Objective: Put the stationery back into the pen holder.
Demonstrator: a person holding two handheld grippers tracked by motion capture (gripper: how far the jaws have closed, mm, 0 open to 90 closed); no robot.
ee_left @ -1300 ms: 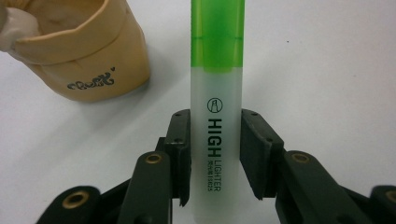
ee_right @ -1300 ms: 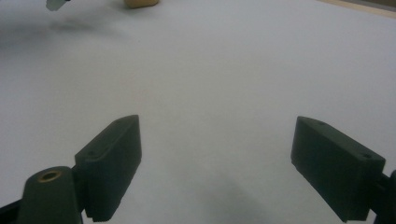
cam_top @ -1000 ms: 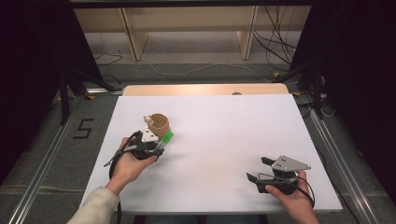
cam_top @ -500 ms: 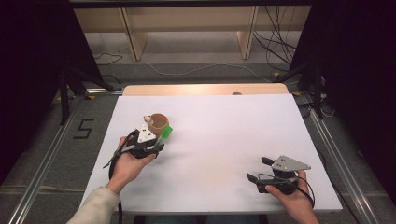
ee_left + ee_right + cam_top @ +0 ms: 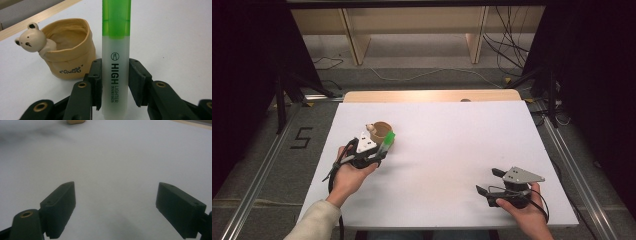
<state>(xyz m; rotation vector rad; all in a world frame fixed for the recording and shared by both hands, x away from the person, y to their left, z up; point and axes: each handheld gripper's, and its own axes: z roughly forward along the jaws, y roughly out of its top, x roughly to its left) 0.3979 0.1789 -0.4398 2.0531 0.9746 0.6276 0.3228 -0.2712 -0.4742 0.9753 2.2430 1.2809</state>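
A green highlighter (image 5: 116,50) stands upright between the jaws of my left gripper (image 5: 115,82), whose pads press on its pale barrel. Its green cap points up and away. Just left of it sits a tan bag-shaped pot (image 5: 70,57) with a small bear head (image 5: 31,37) on its rim. In the high view the left gripper (image 5: 379,151) holds the highlighter (image 5: 388,140) close beside the pot (image 5: 381,131) on the left half of the table. My right gripper (image 5: 487,181) rests near the front right with its jaws wide apart, and nothing lies between them (image 5: 117,205).
The white tabletop (image 5: 452,145) ends in a wooden strip (image 5: 432,96) at the far edge. Beyond it stand wooden shelf legs (image 5: 354,40) and loose cables on the floor. A "5" mark (image 5: 301,137) lies on the floor at the left.
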